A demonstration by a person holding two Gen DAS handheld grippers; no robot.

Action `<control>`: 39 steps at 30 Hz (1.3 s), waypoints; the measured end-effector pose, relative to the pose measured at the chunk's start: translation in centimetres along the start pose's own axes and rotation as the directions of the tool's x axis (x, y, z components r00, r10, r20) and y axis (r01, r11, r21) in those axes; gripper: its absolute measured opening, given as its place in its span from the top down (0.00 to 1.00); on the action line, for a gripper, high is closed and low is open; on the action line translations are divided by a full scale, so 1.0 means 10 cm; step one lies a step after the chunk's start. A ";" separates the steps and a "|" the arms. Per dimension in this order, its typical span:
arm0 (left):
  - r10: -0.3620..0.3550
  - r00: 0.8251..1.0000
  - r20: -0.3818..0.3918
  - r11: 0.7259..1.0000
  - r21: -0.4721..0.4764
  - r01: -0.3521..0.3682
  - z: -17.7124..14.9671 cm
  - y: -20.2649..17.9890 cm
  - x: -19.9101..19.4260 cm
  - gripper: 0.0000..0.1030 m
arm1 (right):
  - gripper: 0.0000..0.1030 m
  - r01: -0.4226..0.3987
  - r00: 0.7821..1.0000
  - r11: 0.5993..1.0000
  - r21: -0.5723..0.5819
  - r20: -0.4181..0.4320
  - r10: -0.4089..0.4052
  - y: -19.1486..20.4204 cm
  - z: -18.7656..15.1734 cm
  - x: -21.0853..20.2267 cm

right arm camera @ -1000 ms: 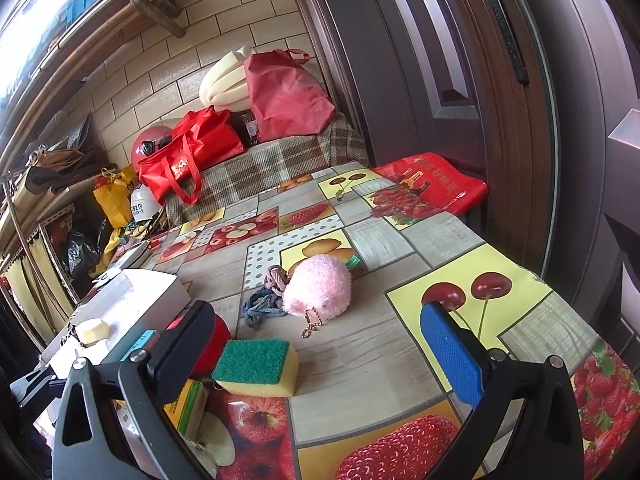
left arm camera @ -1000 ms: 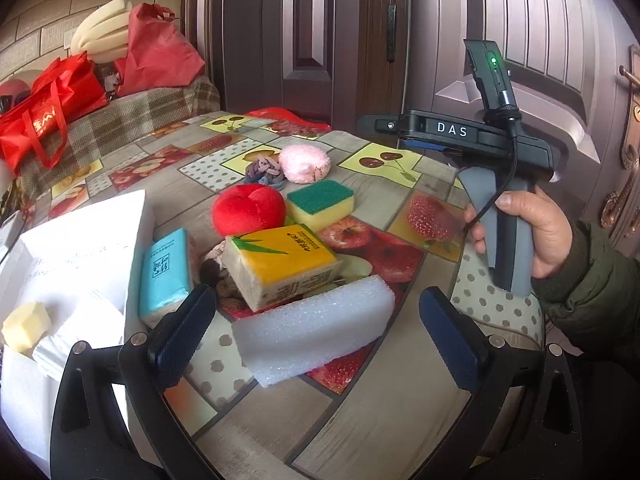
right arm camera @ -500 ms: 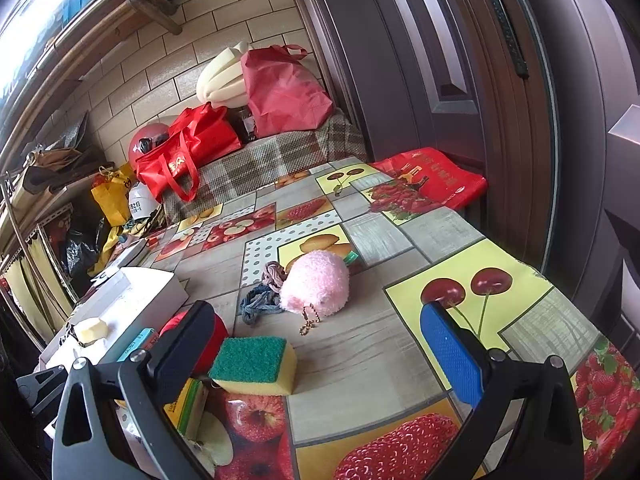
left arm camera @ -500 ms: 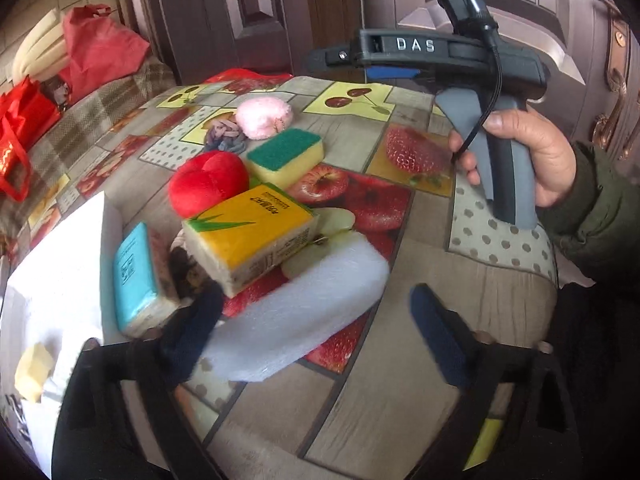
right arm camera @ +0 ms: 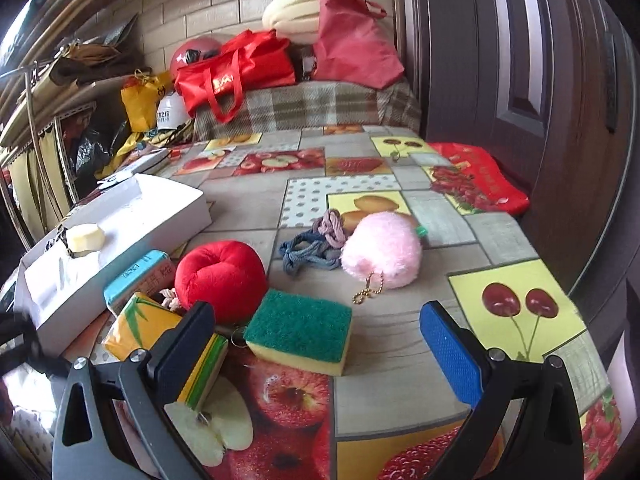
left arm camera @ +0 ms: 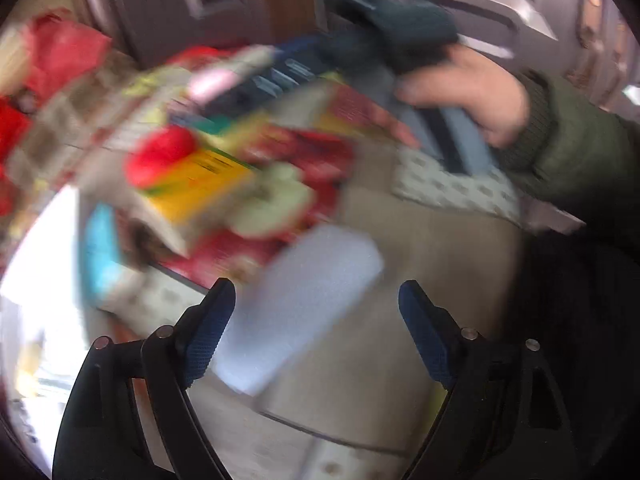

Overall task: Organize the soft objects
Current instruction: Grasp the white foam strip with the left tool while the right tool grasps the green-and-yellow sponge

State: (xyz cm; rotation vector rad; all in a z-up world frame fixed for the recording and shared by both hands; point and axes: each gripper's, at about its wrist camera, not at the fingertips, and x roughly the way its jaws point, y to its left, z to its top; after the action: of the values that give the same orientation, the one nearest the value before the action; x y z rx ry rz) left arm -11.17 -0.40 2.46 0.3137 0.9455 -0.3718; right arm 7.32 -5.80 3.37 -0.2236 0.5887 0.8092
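Note:
The left wrist view is motion-blurred. My left gripper (left arm camera: 316,332) is open, with the near end of a white foam block (left arm camera: 304,300) between its fingers. Beyond lie a yellow tissue pack (left arm camera: 196,184) and a red plush apple (left arm camera: 160,156). My right gripper (right arm camera: 320,348) is open, low over the table, with a green-topped yellow sponge (right arm camera: 300,330) just ahead between its fingers. The red plush apple (right arm camera: 220,276), a pink fluffy ball (right arm camera: 382,256), knotted cloth ropes (right arm camera: 316,244), the yellow tissue pack (right arm camera: 140,326) and a blue tissue pack (right arm camera: 138,276) lie around it.
A white open box (right arm camera: 132,224) holding a pale yellow sponge piece (right arm camera: 85,238) stands at the left. A red bag (right arm camera: 480,176) lies at the table's far right corner by the door. Red bags (right arm camera: 236,68) sit on a plaid-covered bench behind.
My left gripper swung down over the foam block, blurring its view. My right gripper turned left and dropped closer to the green sponge.

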 end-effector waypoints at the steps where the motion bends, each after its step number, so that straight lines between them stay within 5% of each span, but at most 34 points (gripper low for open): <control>1: 0.016 1.000 -0.002 1.000 0.027 -0.016 -0.04 -0.07 -0.02 0.18 | 0.01 -0.001 1.000 1.000 0.018 -0.008 0.001 -0.03 0.00 0.02; 5: 0.025 0.999 0.029 1.000 -0.011 -0.025 -0.09 -0.03 -0.11 0.19 | 0.01 -0.014 1.000 0.996 0.088 0.002 0.014 -0.16 -0.03 -0.01; 12: 0.017 1.000 -0.022 0.995 0.098 -0.014 0.01 0.01 0.11 0.18 | 0.01 -0.019 1.000 0.997 0.071 0.011 0.018 -0.12 -0.02 -0.02; 18: -0.100 0.995 -0.015 0.995 0.003 0.100 0.05 0.14 0.20 0.24 | 0.00 -0.028 1.000 0.996 0.085 0.004 0.028 -0.11 0.00 -0.01; 23: -0.060 0.997 0.057 0.998 -0.024 0.062 -0.07 0.06 0.12 0.29 | 0.03 -0.022 0.997 0.998 0.065 -0.072 0.027 -0.09 0.02 0.13; 25: -0.035 0.995 0.090 0.998 -0.049 0.040 -0.12 0.07 0.09 0.30 | 0.14 -0.028 0.992 0.998 0.056 -0.118 0.034 -0.07 0.02 0.21; 29: 0.019 0.989 0.144 0.995 -0.098 -0.005 -0.12 0.12 0.00 0.32 | 0.15 -0.055 0.980 0.998 0.027 -0.188 0.060 -0.01 0.00 0.35; 32: 0.053 0.981 0.187 0.993 -0.114 -0.032 -0.13 0.14 -0.06 0.32 | 0.40 -0.063 0.973 0.998 0.023 -0.222 0.067 0.01 -0.01 0.43; 34: 0.077 0.971 0.227 0.991 -0.120 -0.051 -0.14 0.16 -0.11 0.32 | 0.73 -0.077 0.974 0.996 0.038 -0.210 0.084 -0.02 -0.01 0.42; 39: 0.105 0.948 0.300 0.985 -0.164 -0.057 -0.22 0.25 -0.25 0.32 | 0.74 -0.100 0.983 0.985 0.138 -0.138 0.119 -0.22 -0.03 0.29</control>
State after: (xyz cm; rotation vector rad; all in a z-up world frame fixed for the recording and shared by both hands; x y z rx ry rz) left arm -13.01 3.14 3.59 0.1469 0.6474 -0.2609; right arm 10.40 -5.64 1.42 -0.1319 0.7944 0.8622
